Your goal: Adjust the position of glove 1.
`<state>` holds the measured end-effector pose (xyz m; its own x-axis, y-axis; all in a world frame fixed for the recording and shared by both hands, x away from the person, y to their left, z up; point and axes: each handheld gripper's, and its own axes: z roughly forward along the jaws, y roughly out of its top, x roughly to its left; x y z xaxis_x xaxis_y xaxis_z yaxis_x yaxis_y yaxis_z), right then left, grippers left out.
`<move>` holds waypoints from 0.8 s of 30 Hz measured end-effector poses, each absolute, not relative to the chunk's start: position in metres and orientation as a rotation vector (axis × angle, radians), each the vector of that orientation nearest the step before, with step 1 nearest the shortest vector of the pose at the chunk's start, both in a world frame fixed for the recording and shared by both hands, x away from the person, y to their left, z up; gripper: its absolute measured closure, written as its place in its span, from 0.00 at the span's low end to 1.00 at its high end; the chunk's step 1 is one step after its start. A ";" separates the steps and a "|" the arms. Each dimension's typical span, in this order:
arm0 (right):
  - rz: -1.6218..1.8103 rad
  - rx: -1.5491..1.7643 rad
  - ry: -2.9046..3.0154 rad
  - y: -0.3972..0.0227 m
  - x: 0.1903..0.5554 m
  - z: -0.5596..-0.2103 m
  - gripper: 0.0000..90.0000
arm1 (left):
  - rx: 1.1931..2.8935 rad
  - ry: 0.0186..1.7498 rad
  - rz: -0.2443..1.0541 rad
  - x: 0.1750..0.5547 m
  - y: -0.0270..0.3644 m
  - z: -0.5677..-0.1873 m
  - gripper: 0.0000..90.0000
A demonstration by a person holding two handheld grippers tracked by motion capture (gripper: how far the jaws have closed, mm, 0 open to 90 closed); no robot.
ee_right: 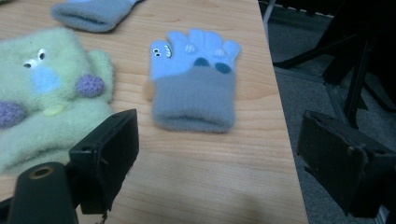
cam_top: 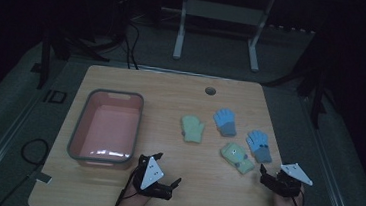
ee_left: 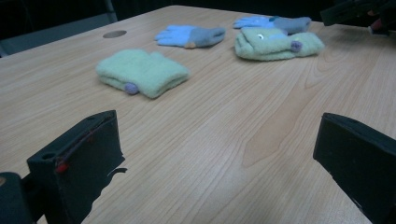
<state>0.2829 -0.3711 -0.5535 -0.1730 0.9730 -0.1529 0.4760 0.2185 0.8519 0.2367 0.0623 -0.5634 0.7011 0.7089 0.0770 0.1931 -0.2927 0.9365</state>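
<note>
Lying flat, blue glove [ee_right: 194, 84] fingers point away.

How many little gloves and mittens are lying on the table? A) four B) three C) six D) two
A: two green mittens and two blue gloves lie on the wooden table, to the right of the pink bin.
</note>
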 end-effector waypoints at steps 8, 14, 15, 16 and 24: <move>0.879 1.400 1.833 -0.371 0.284 -0.554 0.15 | 1.834 0.713 0.596 0.237 0.063 -0.563 0.01; 0.889 1.441 1.917 -0.369 0.286 -0.552 0.15 | 1.830 0.716 0.589 0.237 0.063 -0.563 0.01; 0.890 1.449 1.919 -0.367 0.286 -0.550 0.15 | 1.829 0.716 0.589 0.237 0.063 -0.563 0.01; 0.893 1.448 1.933 -0.366 0.287 -0.549 0.15 | 1.829 0.715 0.589 0.237 0.063 -0.563 0.01; 0.990 1.470 2.029 -0.358 0.289 -0.537 0.21 | 1.833 0.706 0.601 0.236 0.062 -0.563 0.01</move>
